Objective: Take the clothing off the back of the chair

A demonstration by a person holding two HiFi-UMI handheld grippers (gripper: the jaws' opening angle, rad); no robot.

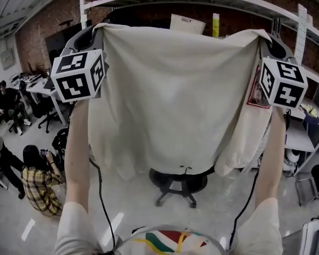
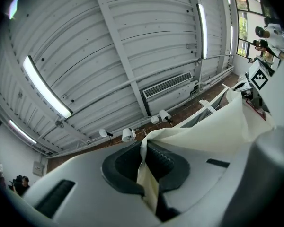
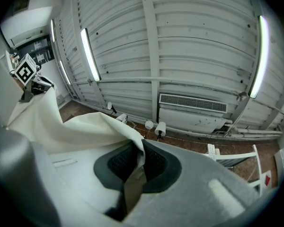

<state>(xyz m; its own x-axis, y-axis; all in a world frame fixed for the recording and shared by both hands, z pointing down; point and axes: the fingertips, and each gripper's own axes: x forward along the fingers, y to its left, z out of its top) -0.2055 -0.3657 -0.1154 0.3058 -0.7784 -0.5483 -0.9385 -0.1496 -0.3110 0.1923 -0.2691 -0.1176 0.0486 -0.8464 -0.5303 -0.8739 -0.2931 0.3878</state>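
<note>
here, the garment (image 1: 175,100), a cream cloth, hangs spread wide across the middle of the head view, held by its two top corners. the left gripper (image 1: 93,34) sits at the upper left of the frame, its jaws clamped on the garment's left corner. in the left gripper view a fold of cloth runs down between the dark pads (image 2: 162,159), pinched tight, and the rest billows off to the right of the frame. the right gripper (image 1: 270,40) is at the upper right, jaws likewise closed on the other corner. its own view shows the cloth nipped between the pads and trailing off to the left of the frame. both gripper views look up at a white ribbed ceiling (image 3: 199,41) with strip lights (image 3: 90,53) and an air unit (image 3: 193,103).

the garment's hem falls to the lower middle of the head view, where it hides the upper part of the chair (image 1: 176,187). only the dark seat edge and star base show beneath. whether the cloth touches the chair cannot be told. a red patch (image 1: 255,92) shows at the garment's right edge. at lower left a person in plaid (image 1: 40,187) crouches on the floor.
</note>
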